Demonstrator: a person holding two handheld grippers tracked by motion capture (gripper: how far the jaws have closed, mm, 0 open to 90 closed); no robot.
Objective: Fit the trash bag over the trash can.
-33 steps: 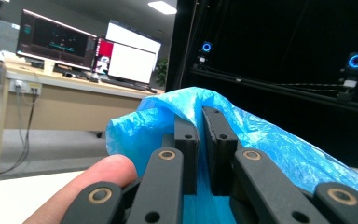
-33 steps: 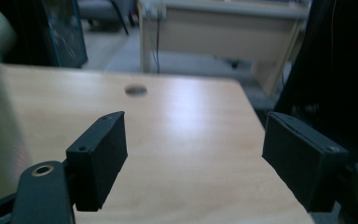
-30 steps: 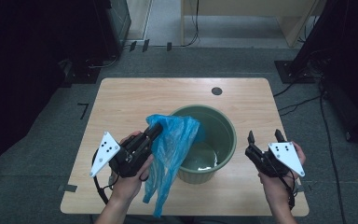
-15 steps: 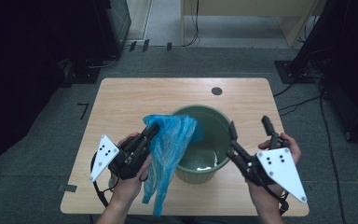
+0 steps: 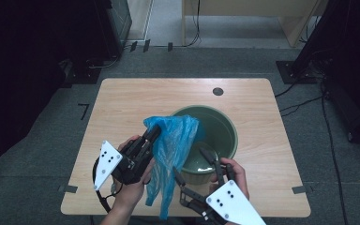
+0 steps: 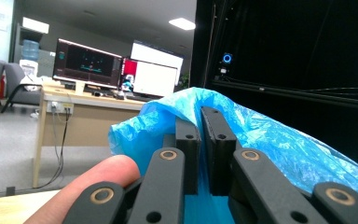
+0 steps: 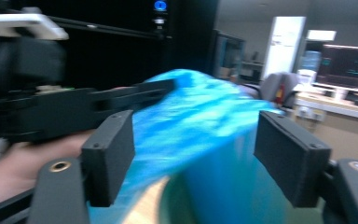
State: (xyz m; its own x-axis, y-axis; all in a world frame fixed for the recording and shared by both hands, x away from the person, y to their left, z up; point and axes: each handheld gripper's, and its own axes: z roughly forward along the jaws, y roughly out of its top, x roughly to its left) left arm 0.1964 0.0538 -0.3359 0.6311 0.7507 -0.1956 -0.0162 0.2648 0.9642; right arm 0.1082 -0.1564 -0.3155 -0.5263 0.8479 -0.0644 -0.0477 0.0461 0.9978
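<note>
A crumpled blue plastic bag hangs over the near left rim of a green bucket standing on the wooden table. My left gripper is shut on the bag's upper edge and holds it up; in the left gripper view the jaws pinch the blue film. My right gripper is open, close in front of the bucket and just right of the hanging bag. In the right gripper view its wide-apart jaws frame the bag, with the left gripper beyond.
A small dark round hole marks the table's far side. Black equipment stands and cables sit on the grey floor around it. A desk with lit monitors lies farther off in the room.
My right gripper has swung from the table's right edge leftward to the near side of the bucket, beside the bag. The left gripper and the bag have stayed put.
</note>
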